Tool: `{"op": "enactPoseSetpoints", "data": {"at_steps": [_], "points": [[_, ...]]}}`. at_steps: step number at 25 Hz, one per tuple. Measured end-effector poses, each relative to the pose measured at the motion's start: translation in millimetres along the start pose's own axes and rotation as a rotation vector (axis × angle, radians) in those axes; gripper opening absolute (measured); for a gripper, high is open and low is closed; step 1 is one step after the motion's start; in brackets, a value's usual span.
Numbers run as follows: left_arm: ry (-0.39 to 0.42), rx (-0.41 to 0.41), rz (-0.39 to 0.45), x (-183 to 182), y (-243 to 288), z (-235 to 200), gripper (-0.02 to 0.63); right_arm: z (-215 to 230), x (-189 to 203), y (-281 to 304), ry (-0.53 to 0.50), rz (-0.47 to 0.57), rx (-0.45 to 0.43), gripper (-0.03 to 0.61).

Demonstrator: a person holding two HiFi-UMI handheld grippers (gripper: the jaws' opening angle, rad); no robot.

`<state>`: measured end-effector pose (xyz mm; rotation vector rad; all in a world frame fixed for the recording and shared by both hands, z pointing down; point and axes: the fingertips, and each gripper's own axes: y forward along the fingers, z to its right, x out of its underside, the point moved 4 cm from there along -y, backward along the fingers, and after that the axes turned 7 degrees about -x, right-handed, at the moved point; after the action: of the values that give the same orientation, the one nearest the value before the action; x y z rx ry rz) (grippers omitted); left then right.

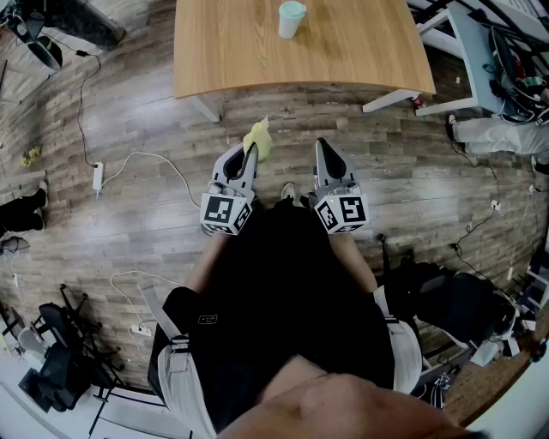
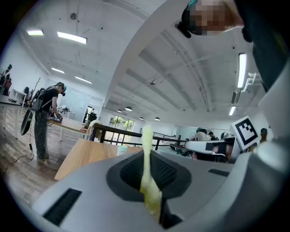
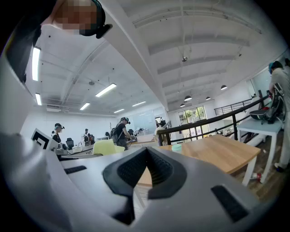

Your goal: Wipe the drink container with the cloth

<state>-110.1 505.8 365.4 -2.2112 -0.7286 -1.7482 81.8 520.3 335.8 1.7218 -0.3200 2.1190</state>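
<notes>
The drink container point(image 1: 292, 19), a white cup with a pale teal lid, stands on the far side of the wooden table point(image 1: 257, 51). Both grippers hang side by side over the floor, short of the table's near edge. My left gripper point(image 1: 250, 153) is shut on a yellow cloth point(image 1: 258, 140) that sticks up past its tips. In the left gripper view the cloth point(image 2: 148, 181) is pinched between the jaws, with the cup point(image 2: 122, 148) small and far off. My right gripper point(image 1: 321, 146) is shut with nothing in it. The right gripper view shows the cup point(image 3: 176, 147) beyond its closed tips point(image 3: 146, 152).
White cables and a power strip point(image 1: 97, 176) lie on the wood floor at the left. Bags and gear point(image 1: 446, 300) sit at the right, near a white table point(image 1: 480, 51). A person point(image 2: 43, 120) stands at another table in the distance. A black railing point(image 2: 113, 133) runs behind.
</notes>
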Motion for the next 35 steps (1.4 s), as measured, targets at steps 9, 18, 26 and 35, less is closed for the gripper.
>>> {"op": "enactPoseSetpoints", "data": {"at_steps": [9,18,26,35], "points": [[-0.005,-0.001,-0.002,-0.8,1.2,-0.2,0.035,0.1,-1.7,2.2,0.000,0.006,-0.005,0.031],[-0.012,0.000,-0.010,0.4,-1.4,-7.6,0.034,-1.6,-2.3,8.0,0.024,0.029,0.002,0.032],[-0.026,0.012,-0.019,-6.7,-14.5,-34.1,0.034,-28.0,5.2,24.9,0.015,0.014,0.020,0.032],[-0.033,0.061,-0.044,-7.4,-30.8,-67.4,0.034,-61.9,17.1,40.8,0.000,0.007,0.060,0.032]]}}
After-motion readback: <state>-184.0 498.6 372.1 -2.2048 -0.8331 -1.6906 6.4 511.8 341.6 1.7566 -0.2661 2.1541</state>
